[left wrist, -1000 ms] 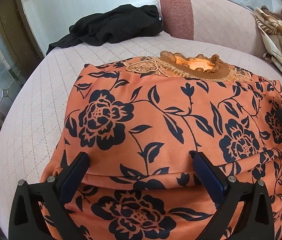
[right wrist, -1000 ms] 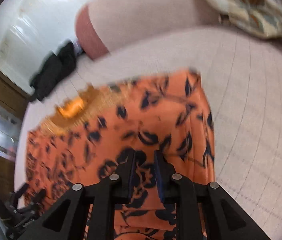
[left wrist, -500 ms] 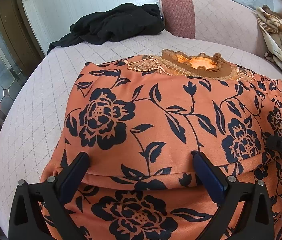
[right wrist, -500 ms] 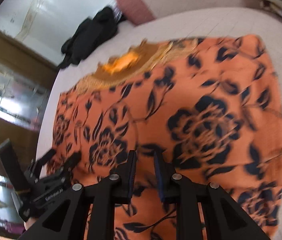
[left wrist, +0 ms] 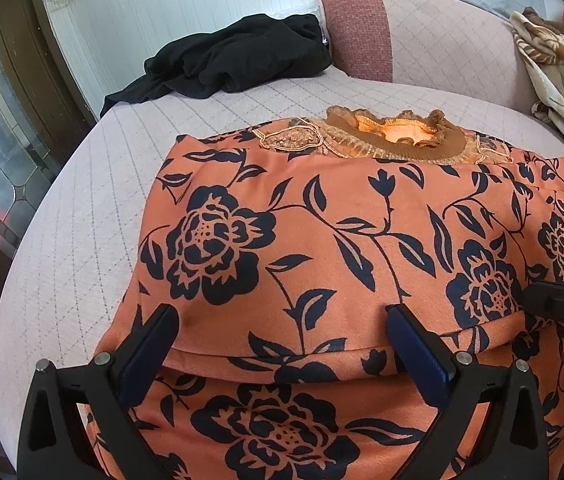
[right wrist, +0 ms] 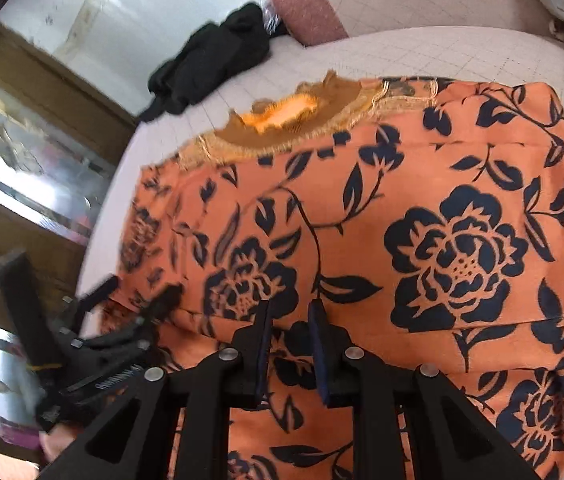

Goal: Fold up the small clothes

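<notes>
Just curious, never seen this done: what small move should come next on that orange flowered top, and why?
Probably close the left tongs on the folded edge of the orange floral top: they stand wide open astride that edge, holding nothing. The right tongs sit nearly closed nearby.

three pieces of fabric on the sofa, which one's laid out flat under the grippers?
The orange floral garment, spread flat with its frilled collar at the far edge. The black garment lies crumpled at the back; the beige patterned cloth is bunched on the backrest.

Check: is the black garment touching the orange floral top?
Apart. The left wrist view shows bare quilted cover between the black garment and the orange floral top.
</notes>
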Demonstrator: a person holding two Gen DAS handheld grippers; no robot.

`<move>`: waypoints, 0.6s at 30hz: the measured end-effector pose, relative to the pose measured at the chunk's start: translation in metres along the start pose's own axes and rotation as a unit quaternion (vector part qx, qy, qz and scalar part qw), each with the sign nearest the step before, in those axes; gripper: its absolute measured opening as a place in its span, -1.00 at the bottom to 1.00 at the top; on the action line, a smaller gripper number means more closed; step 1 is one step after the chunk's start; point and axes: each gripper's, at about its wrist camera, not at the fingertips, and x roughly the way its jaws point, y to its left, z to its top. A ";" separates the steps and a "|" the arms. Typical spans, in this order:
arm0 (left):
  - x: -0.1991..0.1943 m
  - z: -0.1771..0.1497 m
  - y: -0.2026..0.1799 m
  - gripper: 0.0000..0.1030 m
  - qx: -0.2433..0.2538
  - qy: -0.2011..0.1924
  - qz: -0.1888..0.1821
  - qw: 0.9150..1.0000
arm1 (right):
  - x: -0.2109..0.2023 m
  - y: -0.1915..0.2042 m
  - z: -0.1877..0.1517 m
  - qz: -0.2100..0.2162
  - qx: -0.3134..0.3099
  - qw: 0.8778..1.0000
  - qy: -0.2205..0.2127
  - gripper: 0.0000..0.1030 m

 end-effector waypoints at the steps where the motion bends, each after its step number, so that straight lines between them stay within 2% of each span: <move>1: 0.000 0.000 0.001 1.00 -0.001 0.001 -0.001 1.000 | 0.000 0.001 -0.001 -0.001 -0.003 1.000 -0.004 -0.57; 5: 0.000 0.000 0.002 1.00 -0.003 0.001 -0.001 1.000 | -0.001 -0.002 0.001 0.007 0.005 1.000 0.000 -0.57; 8: -0.001 0.000 0.002 1.00 -0.002 -0.001 0.002 1.000 | -0.012 -0.007 0.005 -0.003 0.010 1.000 -0.017 -0.57; 13: -0.001 0.001 0.005 1.00 -0.008 -0.001 0.004 1.000 | -0.038 -0.034 0.018 -0.049 0.047 0.996 -0.064 -0.57; 18: 0.001 0.001 0.006 1.00 -0.008 0.001 0.004 1.000 | -0.041 -0.063 0.024 -0.088 0.085 0.990 -0.063 -0.57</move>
